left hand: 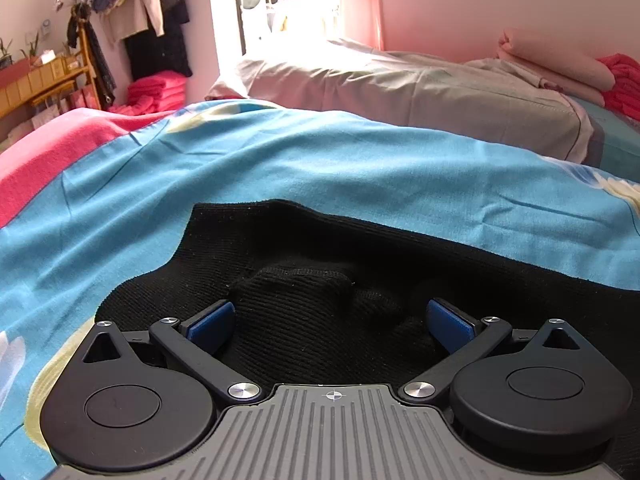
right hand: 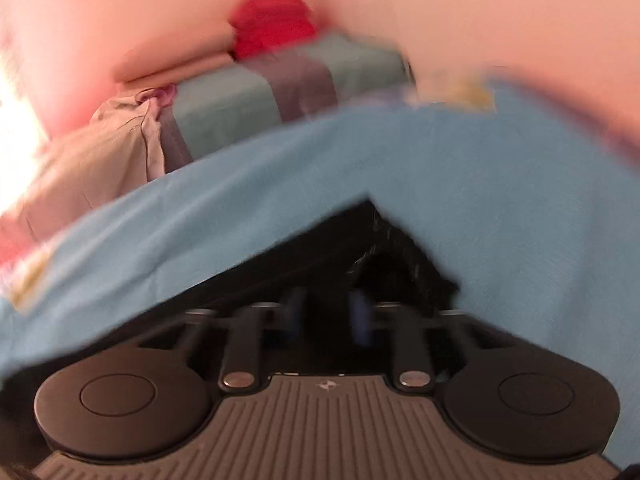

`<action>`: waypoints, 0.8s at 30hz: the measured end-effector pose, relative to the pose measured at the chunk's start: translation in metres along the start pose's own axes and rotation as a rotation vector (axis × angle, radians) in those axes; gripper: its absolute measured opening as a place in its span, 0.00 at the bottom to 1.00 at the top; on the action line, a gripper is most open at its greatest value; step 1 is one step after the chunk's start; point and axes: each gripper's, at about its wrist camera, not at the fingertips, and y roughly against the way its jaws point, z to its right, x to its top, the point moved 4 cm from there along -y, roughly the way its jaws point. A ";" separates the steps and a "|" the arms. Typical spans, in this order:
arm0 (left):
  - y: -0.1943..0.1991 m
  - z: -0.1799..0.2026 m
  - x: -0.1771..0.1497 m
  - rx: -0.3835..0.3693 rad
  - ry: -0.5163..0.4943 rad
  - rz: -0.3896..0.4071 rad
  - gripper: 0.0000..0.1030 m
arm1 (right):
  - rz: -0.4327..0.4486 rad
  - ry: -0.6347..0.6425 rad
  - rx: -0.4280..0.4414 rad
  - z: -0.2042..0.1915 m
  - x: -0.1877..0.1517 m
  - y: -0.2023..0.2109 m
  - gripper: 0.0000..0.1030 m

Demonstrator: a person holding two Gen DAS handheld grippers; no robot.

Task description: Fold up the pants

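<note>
Left tongs (left hand: 330, 320) tilt down, jaws apart over bunched black ribbed knit pants (left hand: 320, 248) on blue bedsheet (left hand: 360, 160); blurred right view shows right tongs (right hand: 327, 312) pinched together on pants corner.

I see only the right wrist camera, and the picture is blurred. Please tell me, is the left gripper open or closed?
Observer: It is open. The left gripper has its jaws wide apart.
Operator: Is something between them?
Observer: Yes, a bunched lump of the black pants sits between the blue pads, and neither pad presses on it.
Operator: How does the far edge of the pants lie there?
Observer: It lies wavy on the blue sheet, not straight.
</note>
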 end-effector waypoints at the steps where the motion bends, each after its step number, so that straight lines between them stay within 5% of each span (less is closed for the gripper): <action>1: 0.000 0.000 0.000 0.000 0.002 0.001 1.00 | 0.027 -0.003 -0.003 0.000 0.004 0.007 0.08; 6: 0.001 -0.001 0.000 -0.004 0.014 0.007 1.00 | 0.179 -0.038 0.033 0.010 0.041 0.032 0.08; 11: 0.002 0.000 -0.001 0.000 0.010 0.009 1.00 | -0.034 -0.093 -0.075 0.029 0.023 -0.034 0.13; 12: 0.002 0.000 -0.001 0.000 0.009 0.010 1.00 | -0.020 -0.121 -0.045 0.034 0.021 -0.031 0.13; 14: 0.002 0.000 -0.001 0.000 0.010 0.010 1.00 | 0.015 -0.224 -0.004 0.044 0.024 -0.012 0.26; 16: 0.002 0.000 -0.001 0.001 0.009 0.010 1.00 | 0.034 -0.312 0.004 0.055 0.026 0.013 0.62; 17: 0.002 0.000 -0.001 0.002 0.008 0.011 1.00 | 0.040 -0.350 0.000 0.059 0.025 0.027 0.65; 19: 0.002 0.000 -0.001 0.001 0.008 0.011 1.00 | 0.005 -0.416 0.054 0.065 0.015 0.048 0.67; 24: 0.002 0.000 -0.001 0.001 0.008 0.011 1.00 | -0.263 -0.575 0.339 0.051 -0.036 0.037 0.68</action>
